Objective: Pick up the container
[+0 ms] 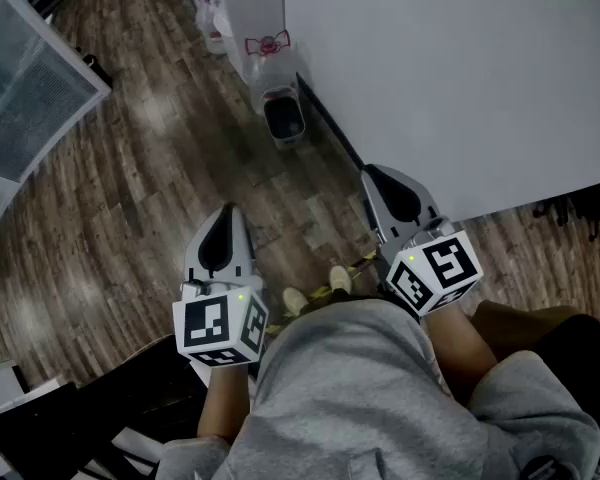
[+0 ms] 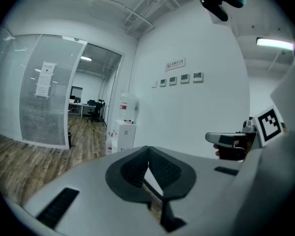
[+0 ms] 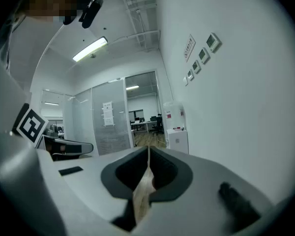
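Observation:
No container that I can pick out as the task's own shows in any view. In the head view my left gripper [image 1: 228, 212] and right gripper [image 1: 369, 173] are held side by side at waist height over a wooden floor [image 1: 130, 188], pointing forward and a little down. The left gripper [image 2: 148, 148] has its dark jaws meeting at the tips with nothing between them. The right gripper [image 3: 148, 149] is likewise shut and empty. Each gripper view shows the other gripper off to the side: the right gripper [image 2: 232, 142] and the left gripper [image 3: 69, 146].
A white wall [image 1: 460, 78] stands straight ahead and to the right. A small dark bin [image 1: 285, 118] sits at its foot, with a white water dispenser [image 1: 252, 8] behind it. A glass partition [image 1: 25, 88] is on the left. Dark furniture [image 1: 80, 418] lies at lower left.

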Action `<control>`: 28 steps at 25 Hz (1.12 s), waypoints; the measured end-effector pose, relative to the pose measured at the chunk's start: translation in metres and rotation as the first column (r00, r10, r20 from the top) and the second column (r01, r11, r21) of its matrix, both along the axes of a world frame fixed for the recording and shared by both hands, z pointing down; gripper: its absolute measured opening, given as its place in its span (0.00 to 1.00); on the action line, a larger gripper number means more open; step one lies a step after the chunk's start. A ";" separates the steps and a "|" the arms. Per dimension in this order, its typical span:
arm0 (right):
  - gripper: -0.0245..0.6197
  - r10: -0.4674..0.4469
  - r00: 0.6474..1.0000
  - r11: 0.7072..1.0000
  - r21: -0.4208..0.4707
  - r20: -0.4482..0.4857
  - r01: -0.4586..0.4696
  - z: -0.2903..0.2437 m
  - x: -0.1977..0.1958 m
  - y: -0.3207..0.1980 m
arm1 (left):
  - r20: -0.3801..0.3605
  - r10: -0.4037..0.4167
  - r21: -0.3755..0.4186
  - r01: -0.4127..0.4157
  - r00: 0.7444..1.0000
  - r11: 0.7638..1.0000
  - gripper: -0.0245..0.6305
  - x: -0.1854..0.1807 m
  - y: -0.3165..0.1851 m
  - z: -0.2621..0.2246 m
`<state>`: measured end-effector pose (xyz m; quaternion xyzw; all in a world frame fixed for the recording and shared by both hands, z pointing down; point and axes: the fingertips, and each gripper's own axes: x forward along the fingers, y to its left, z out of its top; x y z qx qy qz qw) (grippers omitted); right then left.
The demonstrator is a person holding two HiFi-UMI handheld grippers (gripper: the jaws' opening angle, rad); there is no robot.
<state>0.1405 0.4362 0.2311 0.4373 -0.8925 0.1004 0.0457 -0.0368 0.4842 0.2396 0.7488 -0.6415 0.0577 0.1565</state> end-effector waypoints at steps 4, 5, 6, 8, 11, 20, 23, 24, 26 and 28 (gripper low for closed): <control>0.09 0.007 1.000 1.000 -0.002 -0.014 -0.007 0.002 -0.004 0.006 | -0.008 0.008 -0.007 -0.008 1.000 1.000 0.06 -0.005 0.006 0.004; 0.09 0.010 1.000 1.000 -0.002 -0.020 -0.010 0.002 -0.005 0.008 | -0.010 0.008 -0.009 -0.008 1.000 1.000 0.06 -0.007 0.008 0.004; 0.09 0.014 1.000 1.000 -0.004 -0.024 -0.014 0.003 -0.006 0.010 | -0.011 0.007 -0.010 -0.007 1.000 1.000 0.06 -0.009 0.009 0.005; 0.09 0.022 1.000 1.000 -0.010 -0.019 -0.022 0.004 -0.006 0.014 | -0.010 0.006 -0.013 -0.006 1.000 1.000 0.06 -0.012 0.012 0.005; 0.09 0.020 1.000 1.000 -0.016 0.005 -0.020 0.007 -0.001 0.018 | -0.009 0.005 -0.014 -0.005 1.000 1.000 0.06 -0.009 0.011 0.005; 0.09 0.002 0.999 1.000 -0.021 0.037 -0.001 0.005 0.042 0.006 | 0.015 0.009 -0.007 -0.009 1.000 1.000 0.06 0.034 -0.002 -0.007; 0.09 -0.004 0.998 1.000 -0.020 0.055 0.005 0.006 0.057 0.001 | 0.035 0.013 -0.007 -0.013 0.999 1.000 0.06 0.053 -0.009 -0.007; 0.09 -0.005 0.998 1.000 -0.018 0.065 0.006 0.006 0.062 -0.001 | 0.043 0.016 -0.009 -0.016 0.999 1.000 0.06 0.059 -0.011 -0.007; 0.09 -0.007 0.996 1.000 -0.011 0.084 0.008 0.007 0.074 -0.007 | 0.057 0.021 -0.011 -0.021 0.998 1.000 0.06 0.073 -0.016 -0.006; 0.09 -0.008 0.996 1.000 -0.011 0.093 0.009 0.009 0.086 -0.013 | 0.064 0.023 -0.011 -0.022 0.998 1.000 0.06 0.087 -0.021 -0.005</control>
